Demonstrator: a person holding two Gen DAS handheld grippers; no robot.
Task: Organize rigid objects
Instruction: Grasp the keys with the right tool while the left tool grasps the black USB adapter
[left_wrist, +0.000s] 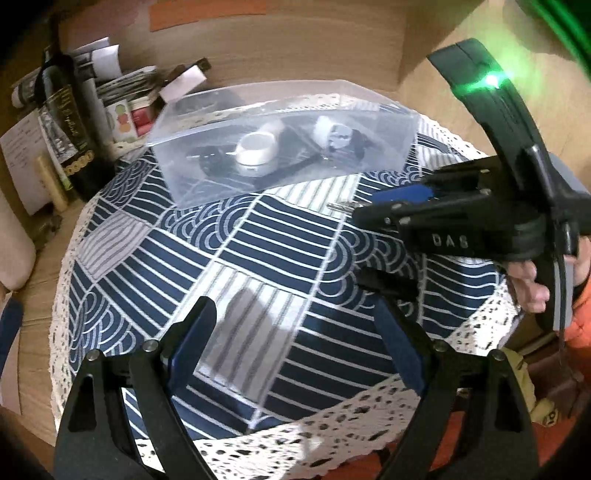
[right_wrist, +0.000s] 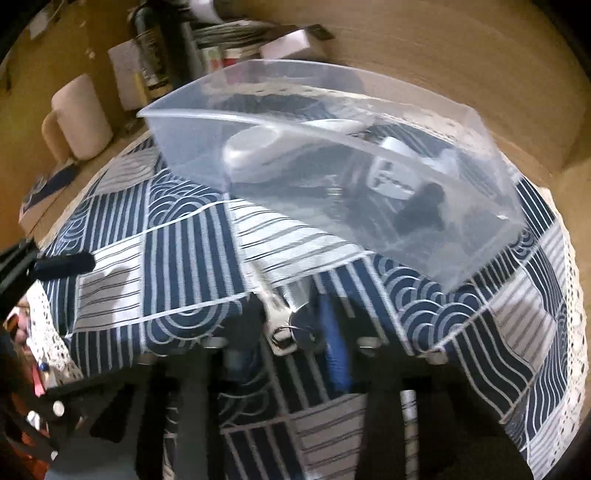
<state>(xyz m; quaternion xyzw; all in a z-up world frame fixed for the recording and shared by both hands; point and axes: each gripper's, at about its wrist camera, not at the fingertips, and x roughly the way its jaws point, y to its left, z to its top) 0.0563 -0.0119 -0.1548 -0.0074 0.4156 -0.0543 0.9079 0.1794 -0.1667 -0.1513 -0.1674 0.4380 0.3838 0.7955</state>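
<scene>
Over the patterned cloth (left_wrist: 258, 236), the left gripper (left_wrist: 295, 332) hangs wide and empty. In the right wrist view, the right gripper (right_wrist: 291, 325) clamps a metal key-like piece (right_wrist: 280, 328), apparently mid-carry; next it needs lifting into the clear bin (right_wrist: 480, 236) just ahead.

left gripper (left_wrist: 295, 325) fingers spread above the tablecloth (left_wrist: 258, 240); right gripper (left_wrist: 354, 214) pinches metal keys (left_wrist: 341, 207) near the clear bin (left_wrist: 280, 147).

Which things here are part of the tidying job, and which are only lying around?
Job: clear box, white cup inside it, metal piece in right tool, left tool.

Lying about: dark bottle, papers, mug, tablecloth.
</scene>
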